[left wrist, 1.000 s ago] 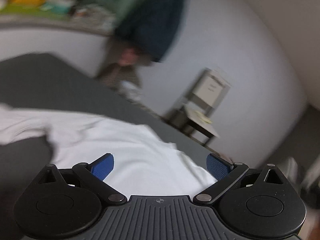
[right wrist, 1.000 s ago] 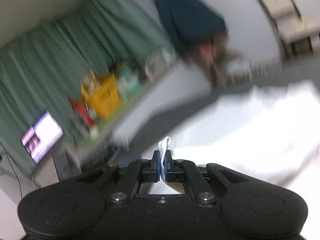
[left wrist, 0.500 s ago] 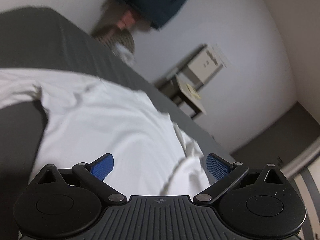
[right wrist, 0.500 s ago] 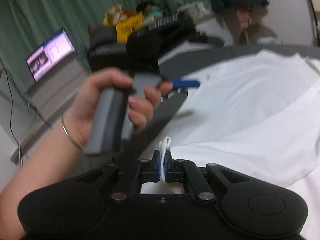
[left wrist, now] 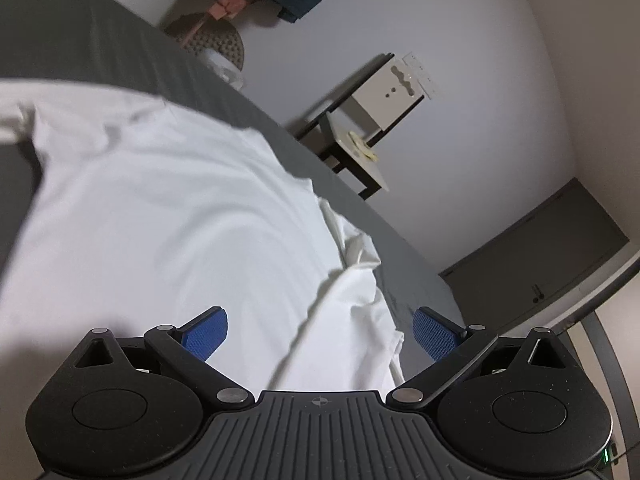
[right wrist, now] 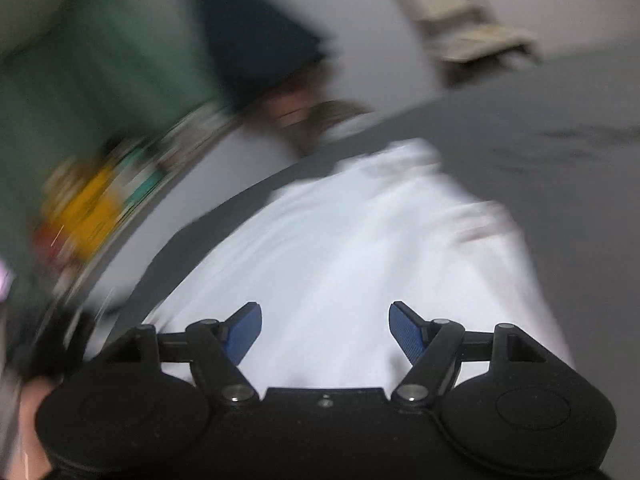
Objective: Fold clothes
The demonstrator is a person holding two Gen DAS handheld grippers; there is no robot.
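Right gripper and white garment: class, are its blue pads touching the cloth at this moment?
Apart. In the right wrist view the right gripper has just been opening; its blue pads stand wide, pinching no part of the white garment spread beyond them.

soft white cloth shirt (left wrist: 168,216) on matt grey bedsheet (left wrist: 100,56)

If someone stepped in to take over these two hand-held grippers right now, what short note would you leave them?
Left hand-held gripper: open, empty, over the white shirt's rumpled edge.
Right hand-held gripper: jaws have just been opening and have let go of the fabric; nothing between them now.
Shirt lies spread on the grey bed, creased at one side.
Done: shirt laid down, cloth released.
Left: probably smooth it, then make the folds; how far folding has got is hard to tell, as the right view is blurred.
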